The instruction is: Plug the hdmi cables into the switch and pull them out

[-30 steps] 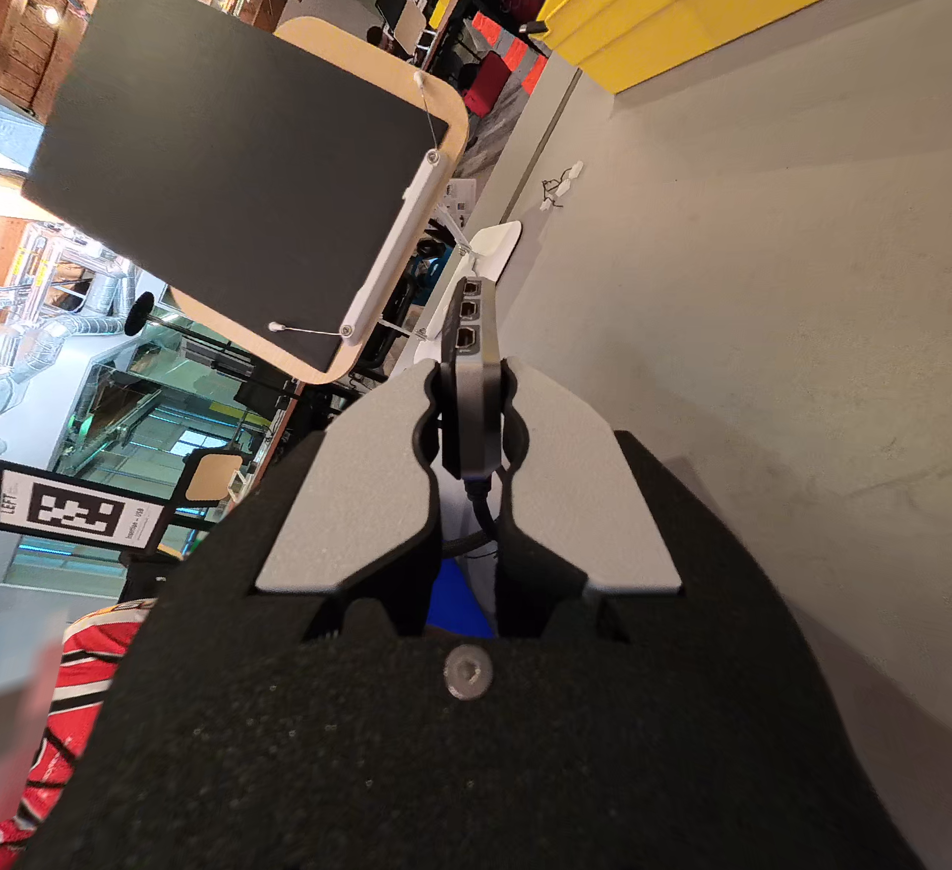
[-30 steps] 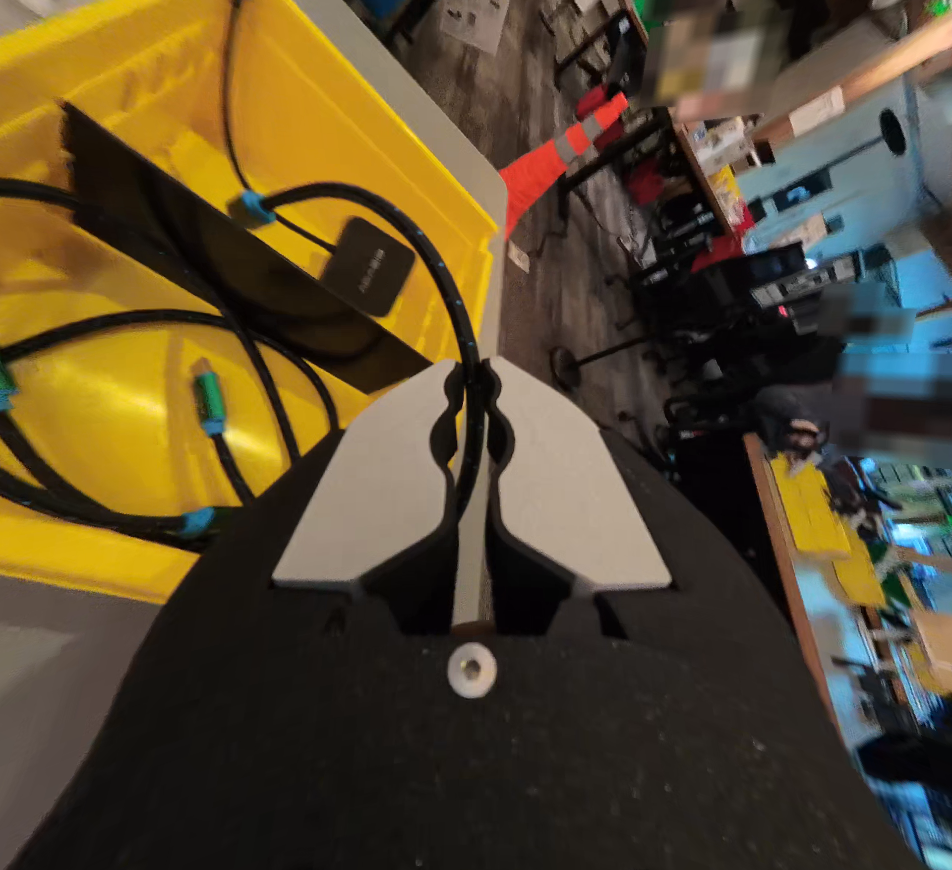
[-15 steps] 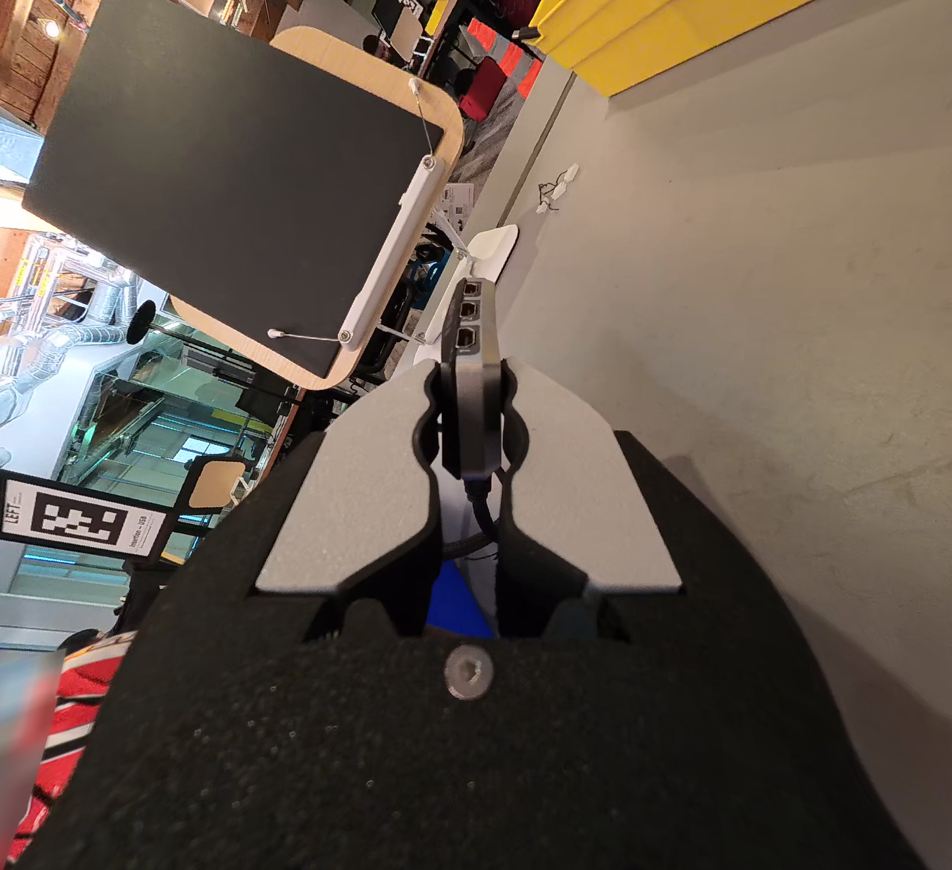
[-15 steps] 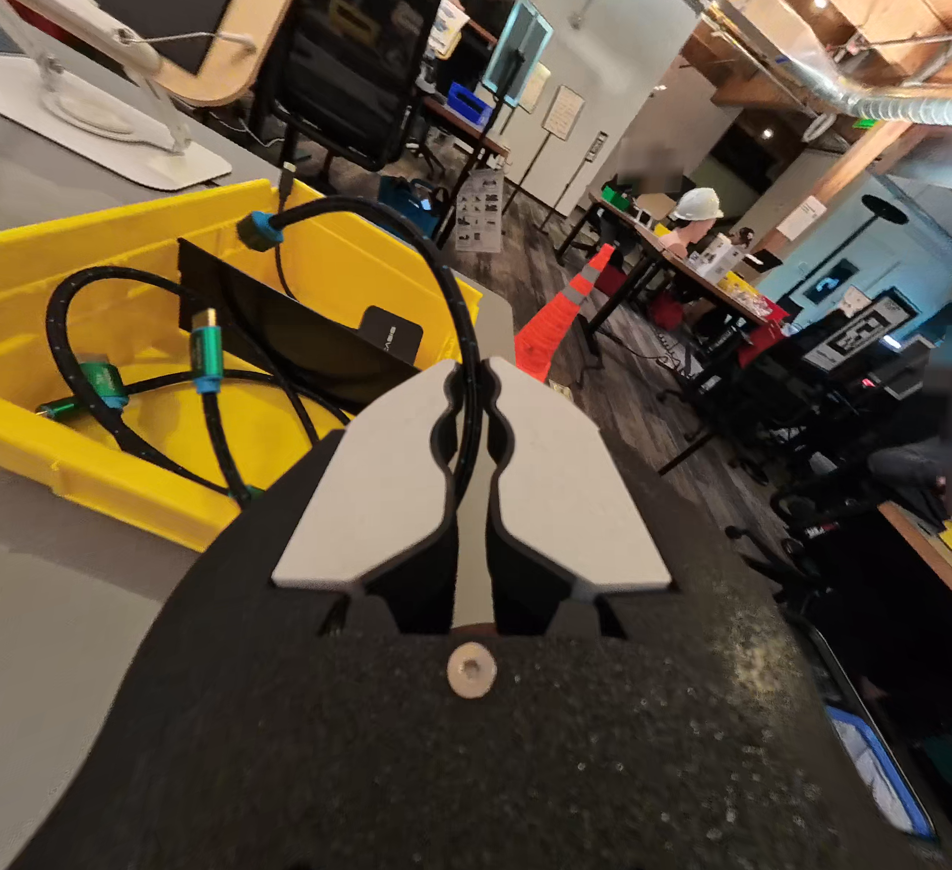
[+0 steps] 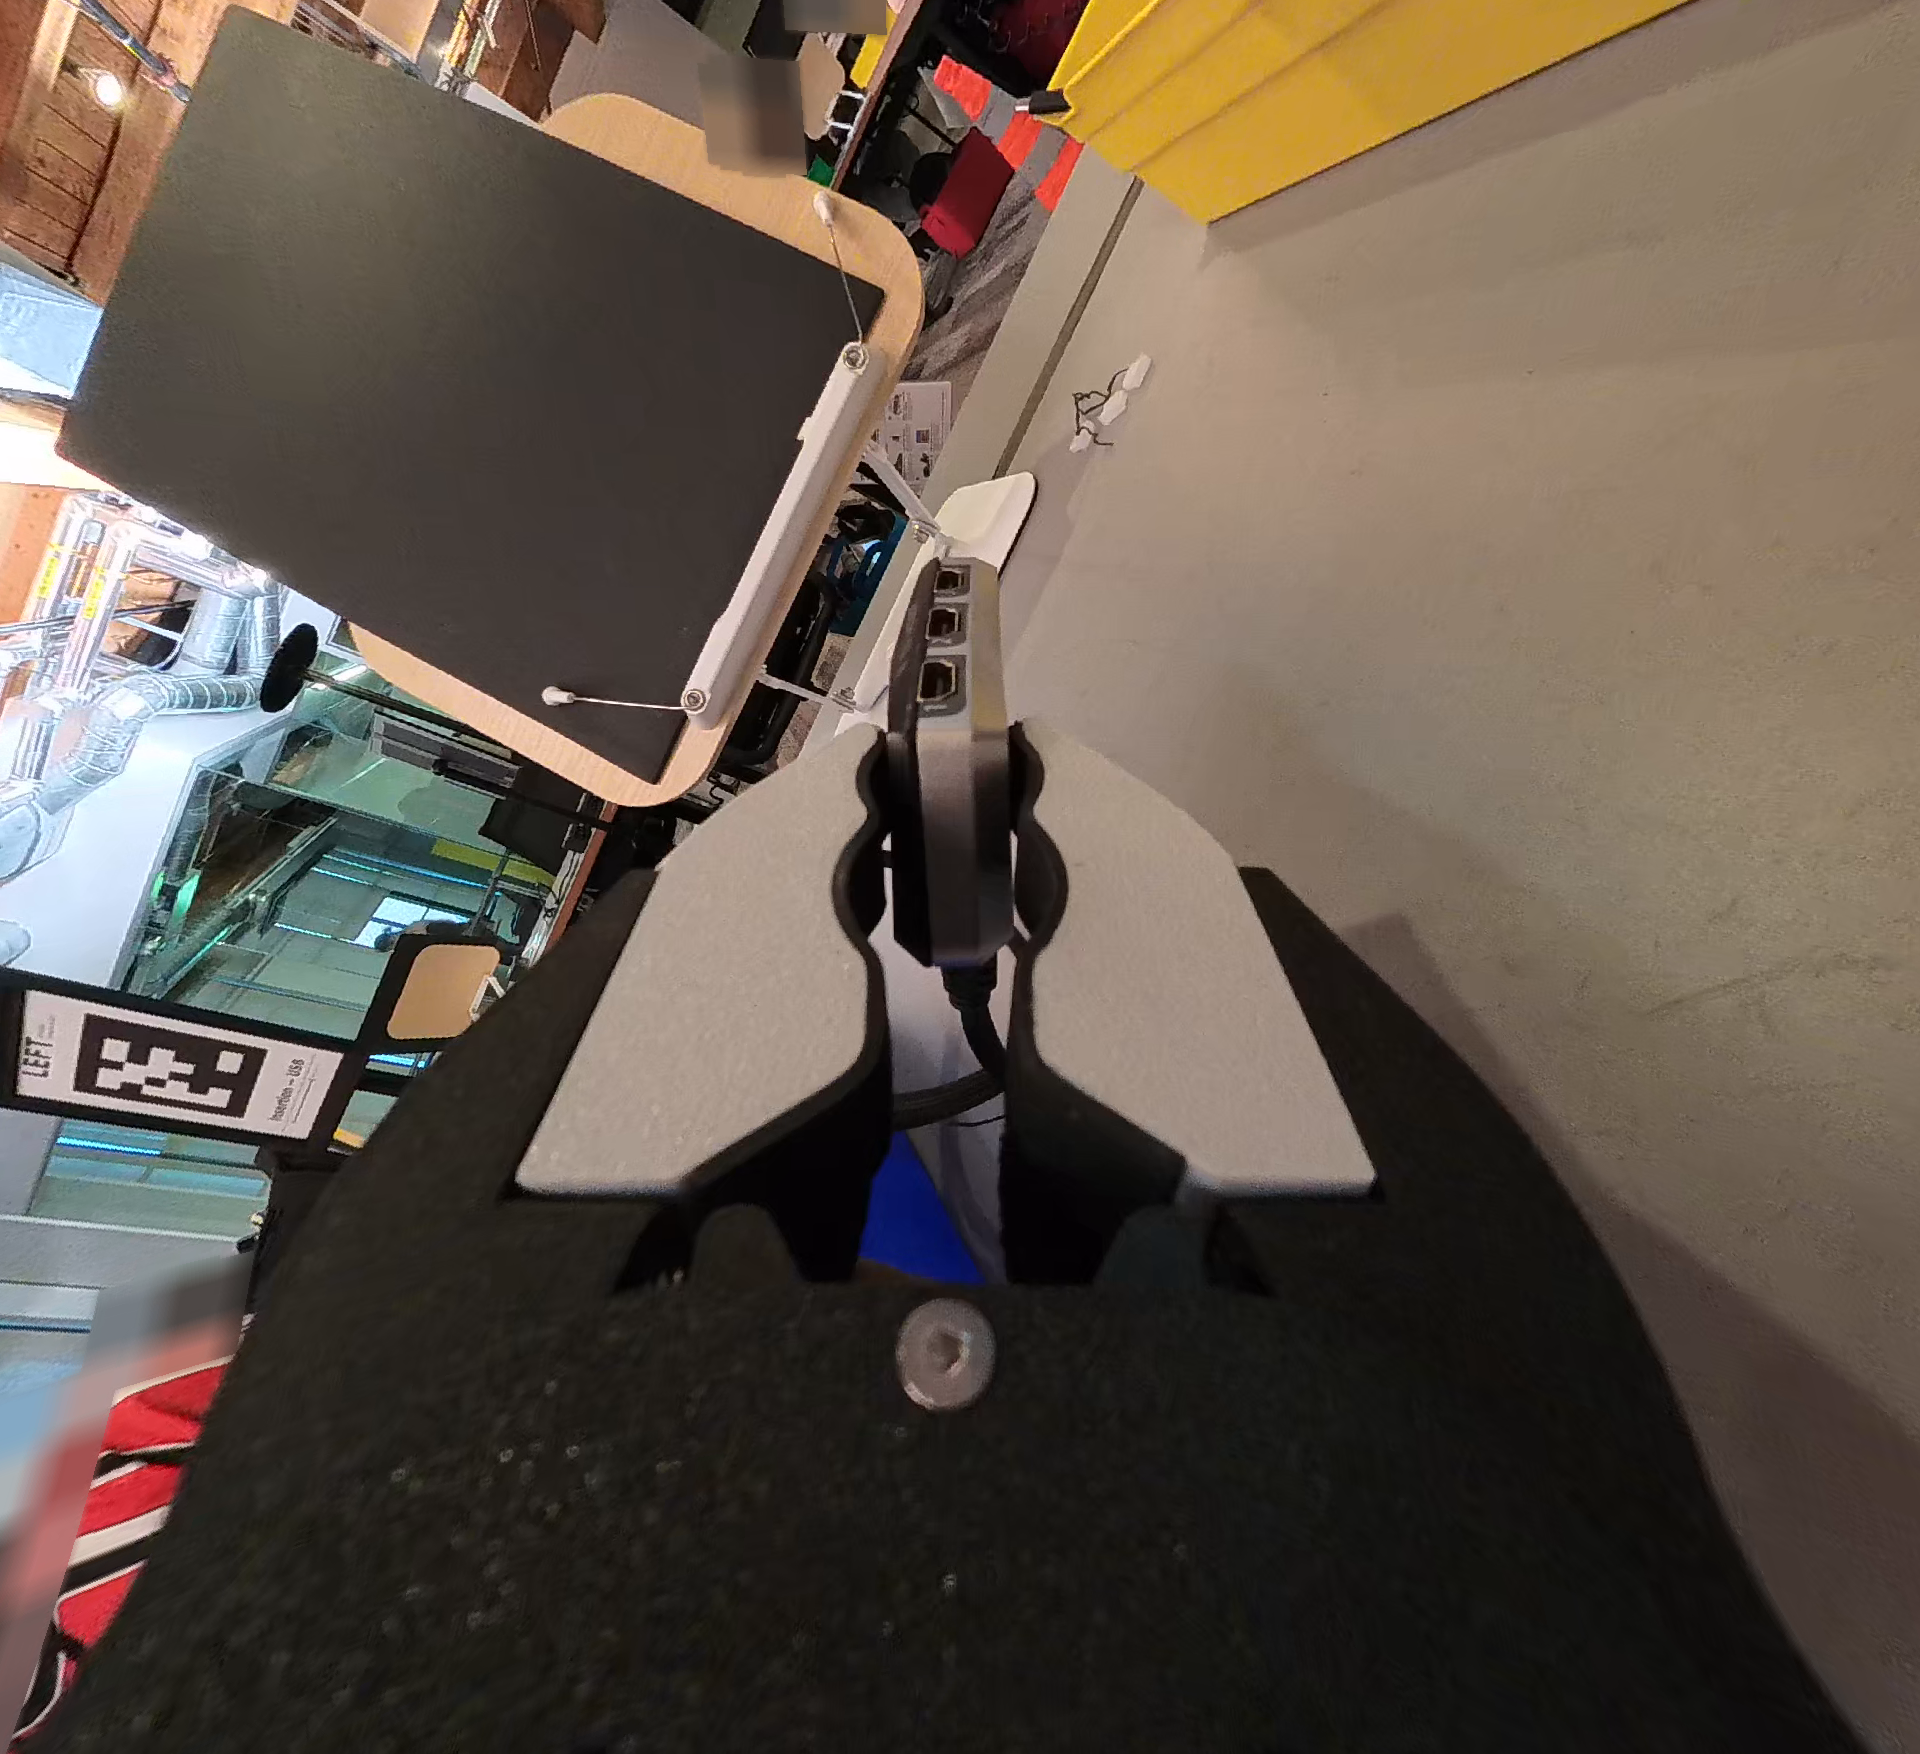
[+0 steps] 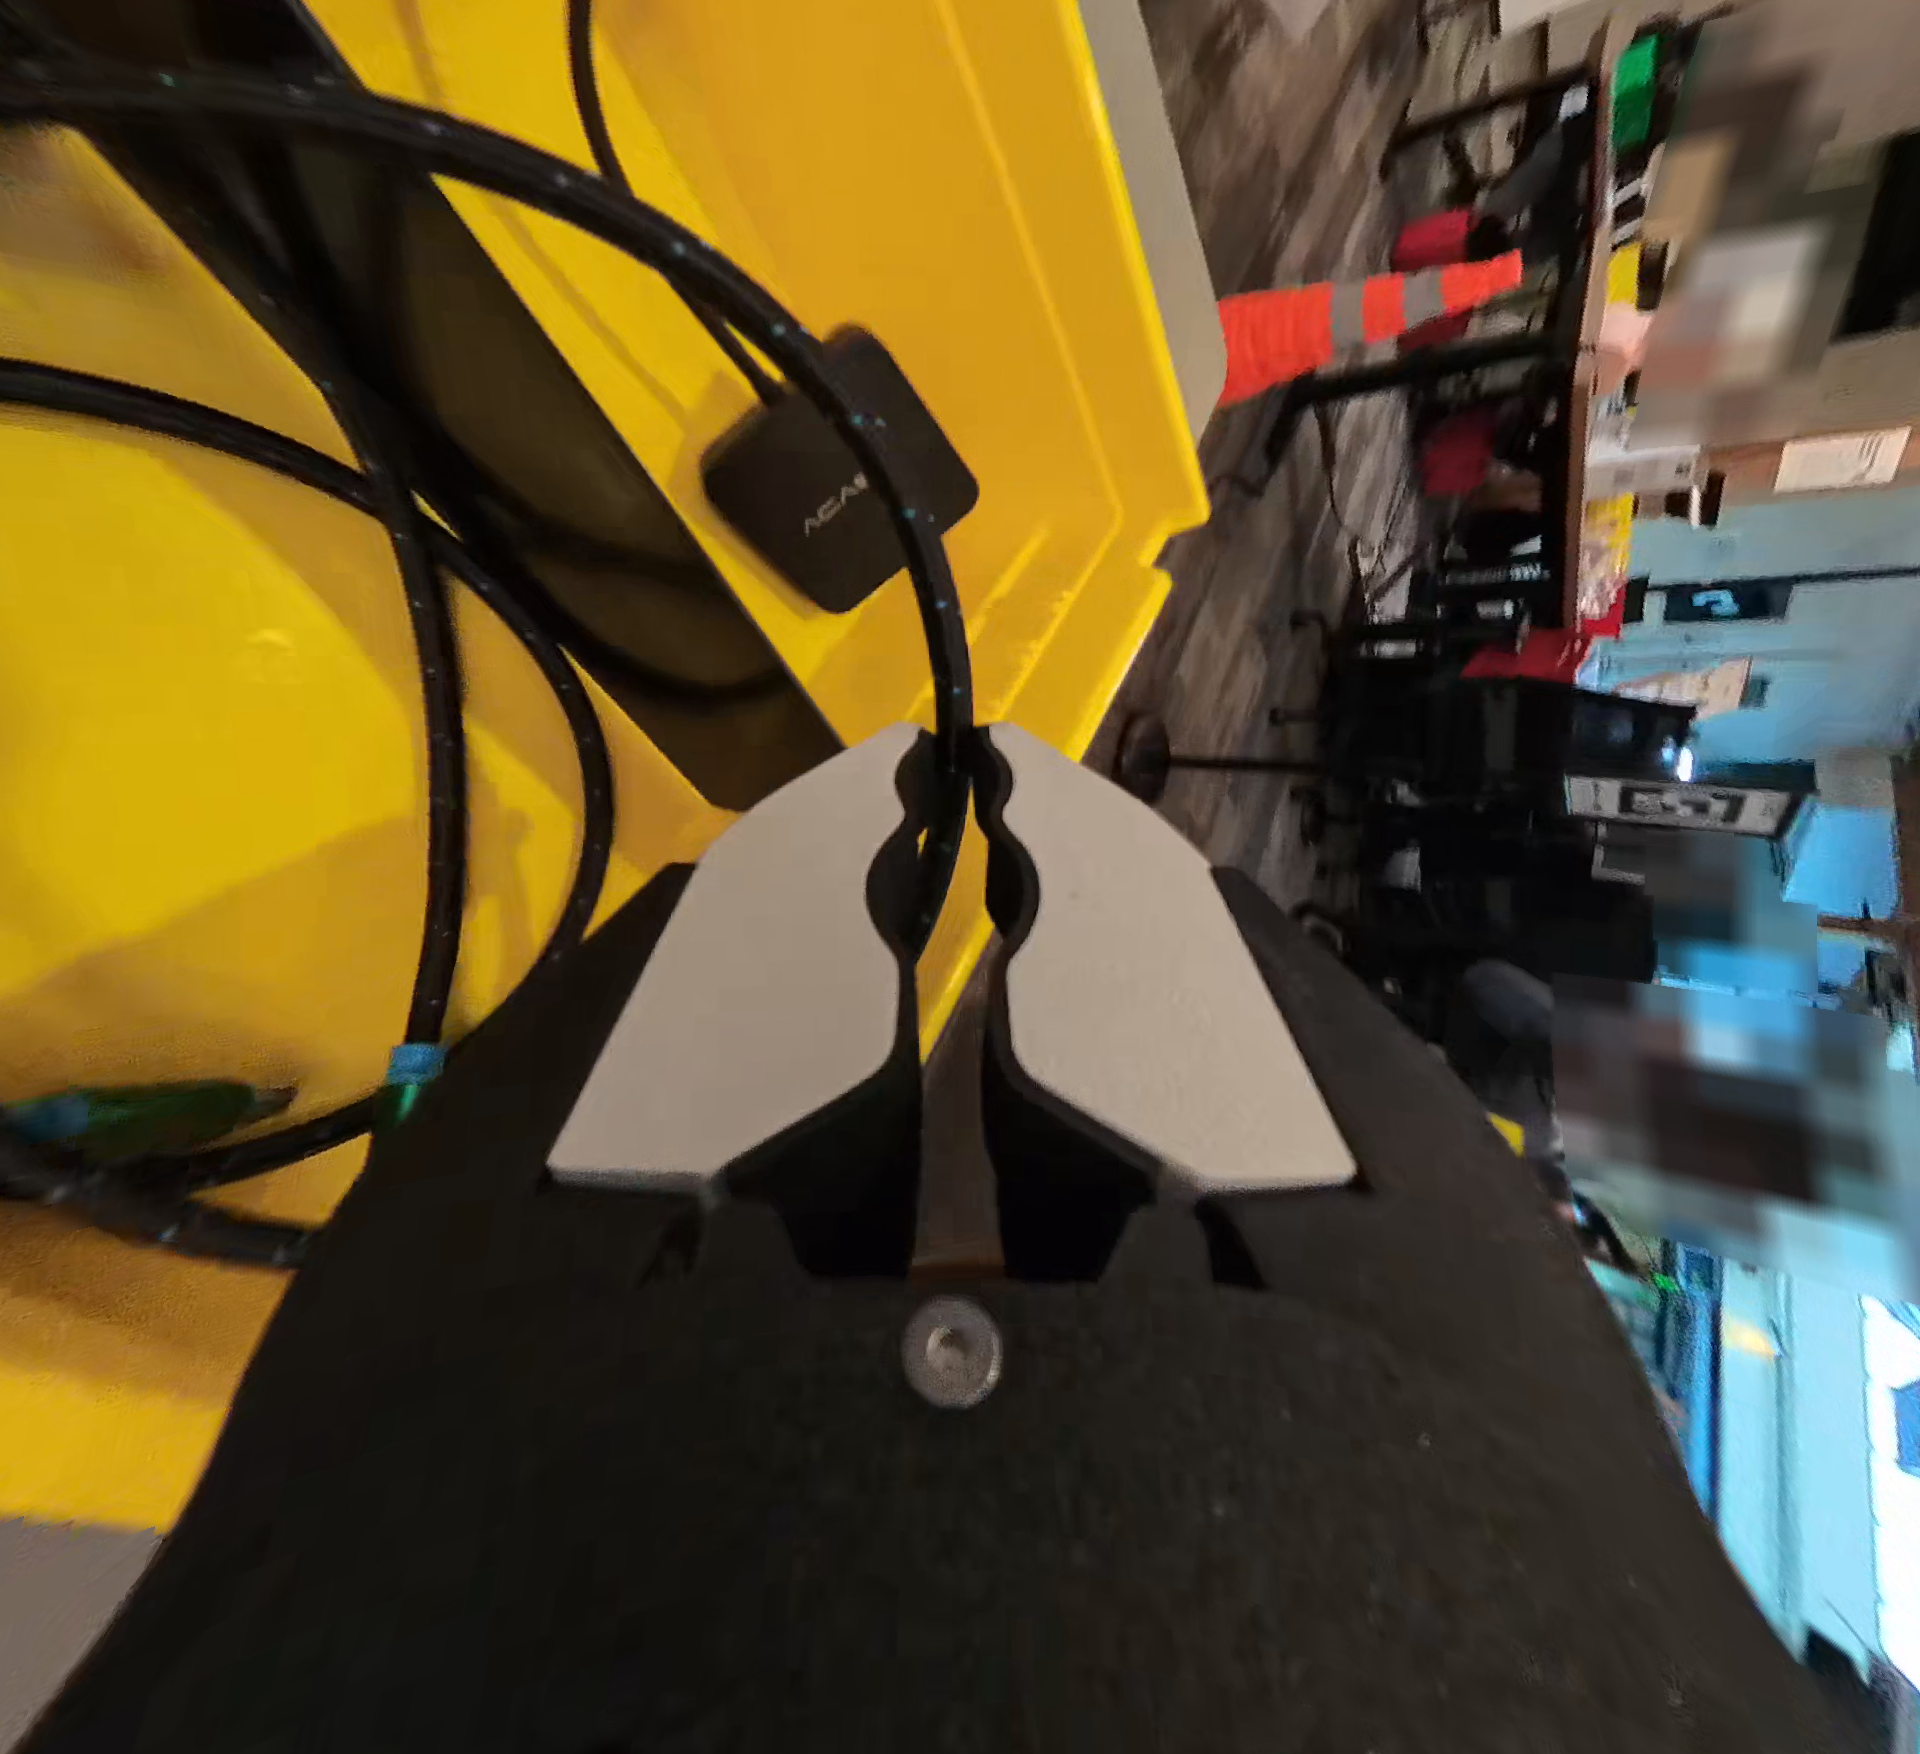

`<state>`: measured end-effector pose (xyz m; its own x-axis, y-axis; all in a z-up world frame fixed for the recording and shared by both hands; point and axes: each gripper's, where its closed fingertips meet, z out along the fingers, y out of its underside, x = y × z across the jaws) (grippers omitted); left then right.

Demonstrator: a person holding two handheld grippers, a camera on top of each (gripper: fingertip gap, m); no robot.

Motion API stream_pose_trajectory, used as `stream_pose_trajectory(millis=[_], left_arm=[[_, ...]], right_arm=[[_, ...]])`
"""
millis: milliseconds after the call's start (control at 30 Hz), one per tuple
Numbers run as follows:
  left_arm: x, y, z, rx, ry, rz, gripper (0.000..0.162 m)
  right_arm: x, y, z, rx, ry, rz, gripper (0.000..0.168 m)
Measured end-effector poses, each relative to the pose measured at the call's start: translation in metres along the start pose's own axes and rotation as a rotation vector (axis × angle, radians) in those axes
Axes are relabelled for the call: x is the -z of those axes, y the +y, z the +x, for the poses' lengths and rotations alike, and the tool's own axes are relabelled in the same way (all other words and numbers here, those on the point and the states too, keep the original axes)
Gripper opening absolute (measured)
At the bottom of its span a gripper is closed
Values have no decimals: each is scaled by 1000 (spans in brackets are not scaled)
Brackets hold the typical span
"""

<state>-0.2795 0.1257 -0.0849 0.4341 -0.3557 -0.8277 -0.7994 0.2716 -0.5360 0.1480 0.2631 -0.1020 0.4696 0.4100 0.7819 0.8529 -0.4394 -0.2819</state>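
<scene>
My left gripper (image 5: pixel 951 748) is shut on a dark grey HDMI switch (image 5: pixel 951 717), held edge-on above the grey table (image 5: pixel 1507 665). Three empty ports on the switch face away from me; a black lead hangs from its rear between the fingers. My right gripper (image 6: pixel 951 743) is shut on a black braided HDMI cable (image 6: pixel 940 603) that loops back into a yellow bin (image 6: pixel 831 94). More black cables lie in the bin, with green plugs (image 6: pixel 135 1117) at the lower left. A second small black device (image 6: pixel 842 483) lies in the bin just beyond the gripper.
A black divider (image 6: pixel 582 499) crosses the bin. The bin's yellow side (image 5: pixel 1403 11) shows at the table's far end in the left wrist view. A black panel on a white stand (image 5: pixel 447 395) stands left of the switch. Small white clips (image 5: pixel 1112 400) lie on the table. The left gripper's tips are roughly 45 cm from the right gripper's.
The right gripper has swung and rolled with the cable, from looking across the bin to close over it, the picture blurred. The left gripper holds the switch almost still.
</scene>
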Motion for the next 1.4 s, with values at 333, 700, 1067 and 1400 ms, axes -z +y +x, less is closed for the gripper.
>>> stream_pose_trajectory(millis=[333,700,1067,1400], left_arm=[[1,3,0,7,2,4,20],[2,-3,-9,73,10,27,20],[36,-43,-43,643,404,378,19],[72,-83,-17,745,703,558,20]], right_arm=[[27,33,-27,-66,251,-99,6],[23,37,-39,-20,5,-241,21],[220,-172,-179,-407,-997,856,47],[304,-264,-211,-123,-1332,1157,21]])
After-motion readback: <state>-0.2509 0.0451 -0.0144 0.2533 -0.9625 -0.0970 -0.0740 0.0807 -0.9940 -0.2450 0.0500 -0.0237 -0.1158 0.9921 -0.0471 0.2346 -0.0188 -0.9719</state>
